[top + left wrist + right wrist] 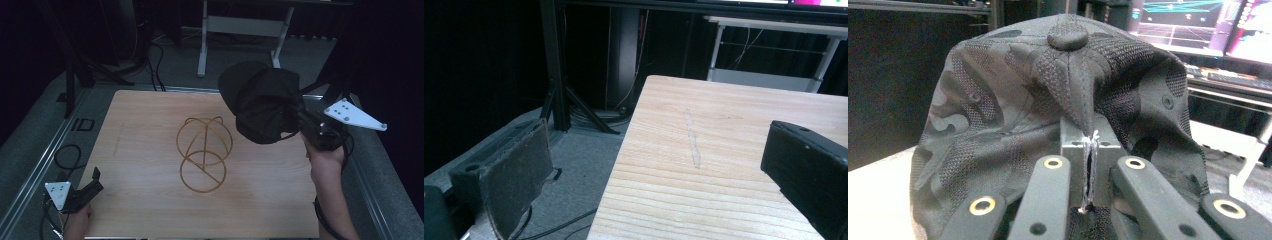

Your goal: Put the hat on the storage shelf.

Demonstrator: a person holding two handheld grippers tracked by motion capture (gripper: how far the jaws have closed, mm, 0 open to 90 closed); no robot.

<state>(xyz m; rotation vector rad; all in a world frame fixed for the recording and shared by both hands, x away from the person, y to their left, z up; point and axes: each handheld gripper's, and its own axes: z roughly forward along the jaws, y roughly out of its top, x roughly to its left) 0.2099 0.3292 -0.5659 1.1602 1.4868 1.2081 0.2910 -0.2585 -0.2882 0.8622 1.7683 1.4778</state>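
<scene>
Mid-table on the wooden table (150,210) stands a gold wire stand (204,152), rings and arcs, nothing on it. Up and right of it, clear of the tabletop, hangs a black cap (262,102), brim pointing toward the far edge. Right gripper (306,121) is clenched on the cap's fabric; in the right gripper view the jaws are pressed together with a fold of the crown (1068,100) pinched between them, top button visible above. Left gripper (95,181) sits at the near left corner of the table, released, jaws wide apart over the table edge, nothing between them. Cables (67,157) lie on grey floor left of the table; a white desk frame (240,27) stands beyond.
</scene>
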